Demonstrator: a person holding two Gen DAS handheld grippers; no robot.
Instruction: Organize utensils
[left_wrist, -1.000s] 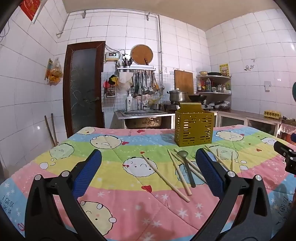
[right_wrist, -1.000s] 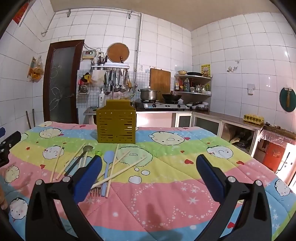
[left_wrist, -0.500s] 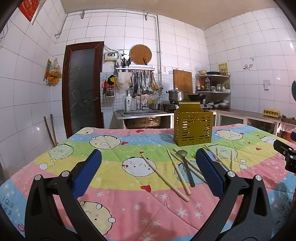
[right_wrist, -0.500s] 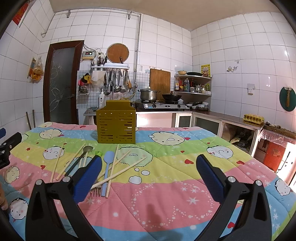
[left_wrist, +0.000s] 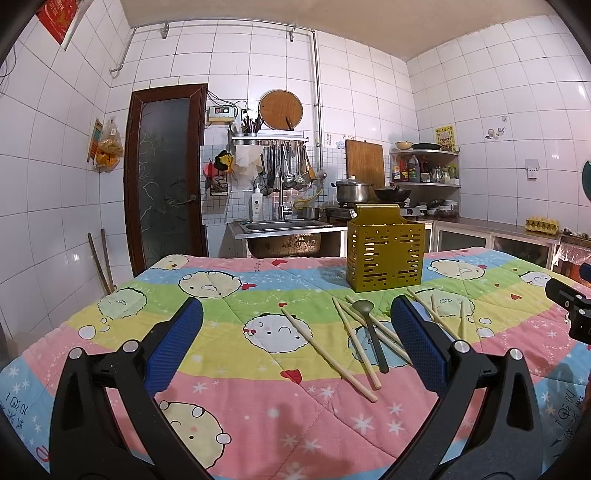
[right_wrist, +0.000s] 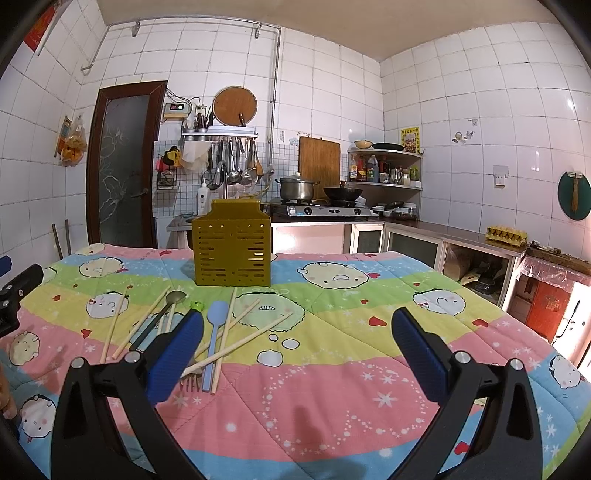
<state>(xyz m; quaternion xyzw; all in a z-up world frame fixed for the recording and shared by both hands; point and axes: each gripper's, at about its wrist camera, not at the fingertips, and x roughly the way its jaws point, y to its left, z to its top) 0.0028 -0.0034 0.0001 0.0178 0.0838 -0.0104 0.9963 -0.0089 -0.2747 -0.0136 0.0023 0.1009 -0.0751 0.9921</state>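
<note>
A yellow slotted utensil holder (left_wrist: 384, 252) stands upright on the quilt-covered table; it also shows in the right wrist view (right_wrist: 232, 246). In front of it lie several wooden chopsticks (left_wrist: 327, 351), a dark grey spoon (left_wrist: 369, 332) and, in the right wrist view, a blue spoon (right_wrist: 212, 339), chopsticks (right_wrist: 236, 341) and a fork (right_wrist: 189, 382). My left gripper (left_wrist: 295, 345) is open and empty, above the table short of the utensils. My right gripper (right_wrist: 295, 347) is open and empty, to the right of the utensils.
The colourful cartoon quilt (right_wrist: 332, 332) covers the whole table. Behind it are a sink (left_wrist: 282, 236), a stove with pots (right_wrist: 317, 206) and a counter with an egg tray (right_wrist: 506, 234). A brown door (left_wrist: 164, 173) is at the back left.
Both grippers have barely shifted. The utensils and holder lie as before.
</note>
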